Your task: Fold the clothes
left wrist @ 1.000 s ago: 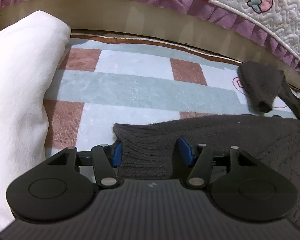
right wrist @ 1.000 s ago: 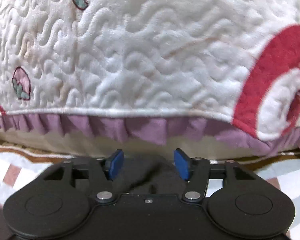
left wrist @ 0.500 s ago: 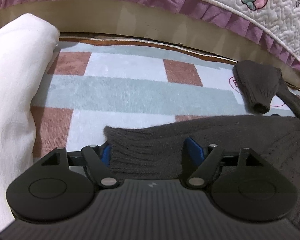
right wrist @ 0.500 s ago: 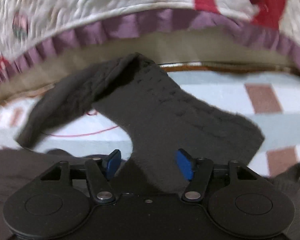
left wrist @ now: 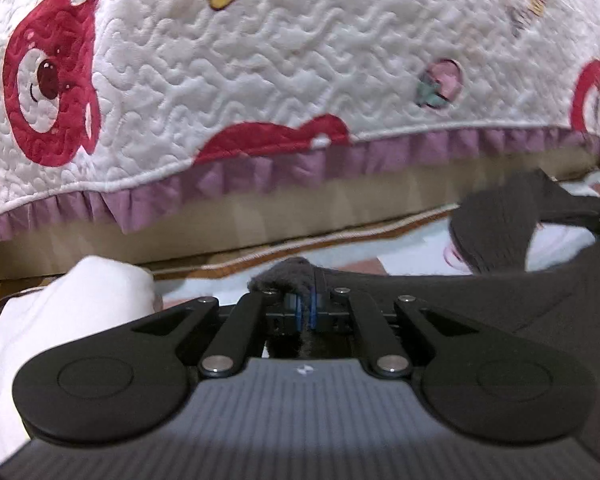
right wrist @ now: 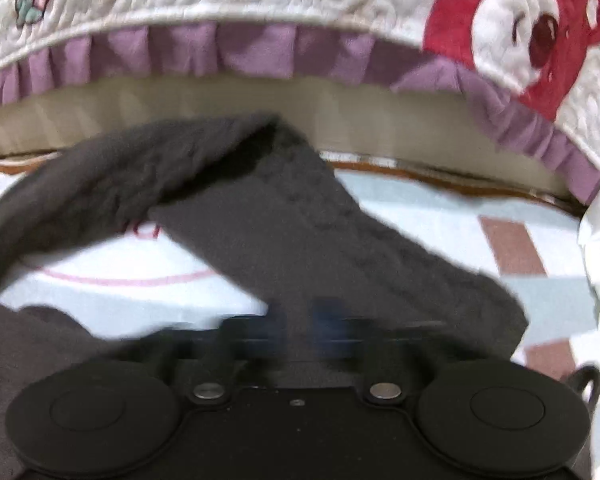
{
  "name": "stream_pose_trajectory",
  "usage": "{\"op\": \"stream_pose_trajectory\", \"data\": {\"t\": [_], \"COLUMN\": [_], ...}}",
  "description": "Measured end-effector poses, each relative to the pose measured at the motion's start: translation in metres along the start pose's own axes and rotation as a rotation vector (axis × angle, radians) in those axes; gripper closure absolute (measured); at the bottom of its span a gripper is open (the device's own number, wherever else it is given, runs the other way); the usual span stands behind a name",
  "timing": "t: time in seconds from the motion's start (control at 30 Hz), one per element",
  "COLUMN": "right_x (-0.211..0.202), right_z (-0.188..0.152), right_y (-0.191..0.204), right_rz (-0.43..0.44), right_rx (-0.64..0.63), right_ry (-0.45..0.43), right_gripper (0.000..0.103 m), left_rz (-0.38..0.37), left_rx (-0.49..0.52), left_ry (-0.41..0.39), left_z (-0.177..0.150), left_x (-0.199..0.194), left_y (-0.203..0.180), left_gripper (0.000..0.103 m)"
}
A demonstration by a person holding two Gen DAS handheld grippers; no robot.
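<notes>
- Dark grey knit, that's the sweater here, lying on a plush checked blanket in pale blue, white and brownish-pink blocks.
- left claw: blue pads pressed nearly together with a fold of the sweater cuff pinched between them, so it's clamped on the knit. A fuzzy tuft of it pokes up just past the pads.
- From the left wrist view, the rest of the sweater stretches off to the right, and one sleeve is lifted up off the blanket over there.
- right claw: this bit is motion-blurred. The blue pads look like they sit fairly close on either side of a flat band of the sweater sleeve, but I honestly can't tell if they're gripping it or just around it.
- In the right wrist view the sleeve runs from the claw up and away, then doubles back to the left in a loose loop over the blanket.
- White soft fabric bundle sits just left of the left claw, on the blanket.
- Behind everything is a white quilted cover with red bear faces, a little strawberry print and a purple ruffle trim, hanging over a beige edge.
</notes>
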State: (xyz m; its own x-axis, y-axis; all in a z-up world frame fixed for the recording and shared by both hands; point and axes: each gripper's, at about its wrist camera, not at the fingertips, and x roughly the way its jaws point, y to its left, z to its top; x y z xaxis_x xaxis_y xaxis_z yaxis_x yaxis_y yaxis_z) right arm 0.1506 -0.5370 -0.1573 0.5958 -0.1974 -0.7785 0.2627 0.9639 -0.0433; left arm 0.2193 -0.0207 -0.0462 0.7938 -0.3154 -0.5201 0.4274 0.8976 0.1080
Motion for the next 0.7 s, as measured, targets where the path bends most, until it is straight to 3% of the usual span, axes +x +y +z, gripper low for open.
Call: {"op": "stream_pose_trajectory", "data": {"t": [0.1,0.17,0.27,0.33,0.37,0.43,0.53,0.6,0.7], "right_x": [-0.014,-0.018,-0.015,-0.019,-0.025,-0.039,-0.056,-0.068,-0.101], "right_z": [0.014,0.018,0.016,0.012,0.009,0.002,-0.012,-0.022,-0.054], "right_y": [-0.004,-0.008,-0.02,-0.038,-0.049,-0.079,-0.126,-0.152,-0.158], "right_rz": [0.004,0.053,0.131,0.149,0.151,0.119,0.004,-0.074,-0.065], "right_rx": [0.056,0.095,0.128,0.176,0.215,0.299,0.406,0.487,0.507], "right_ry": [-0.097,-0.138,-0.128,-0.122,-0.138,-0.166,-0.174,-0.101,-0.056], "right_gripper": [0.091,0.091,0.081,0.064,0.056,0.051,0.05,0.05,0.044], "left_rz": [0.05,0.078,0.125,0.144,0.131,0.097,0.008,-0.054,-0.162], "left_rx": [0.03,0.005,-0.095,-0.154,-0.165,-0.175,-0.128,-0.108,-0.115], "left_ry": [0.048,0.119,0.277,0.296,0.284,0.262,0.243,0.256,0.291], "left_z": [-0.009,-0.025,-0.051,-0.061,-0.063,-0.065,-0.063,-0.062,-0.063], "left_x": [0.022,0.042,0.07,0.066,0.059,0.043,0.021,0.012,0.003], "left_y": [-0.003,-0.002,0.005,0.009,0.008,0.006,-0.009,-0.02,-0.042], "left_gripper": [0.1,0.1,0.092,0.081,0.076,0.057,0.054,0.053,0.053]}}
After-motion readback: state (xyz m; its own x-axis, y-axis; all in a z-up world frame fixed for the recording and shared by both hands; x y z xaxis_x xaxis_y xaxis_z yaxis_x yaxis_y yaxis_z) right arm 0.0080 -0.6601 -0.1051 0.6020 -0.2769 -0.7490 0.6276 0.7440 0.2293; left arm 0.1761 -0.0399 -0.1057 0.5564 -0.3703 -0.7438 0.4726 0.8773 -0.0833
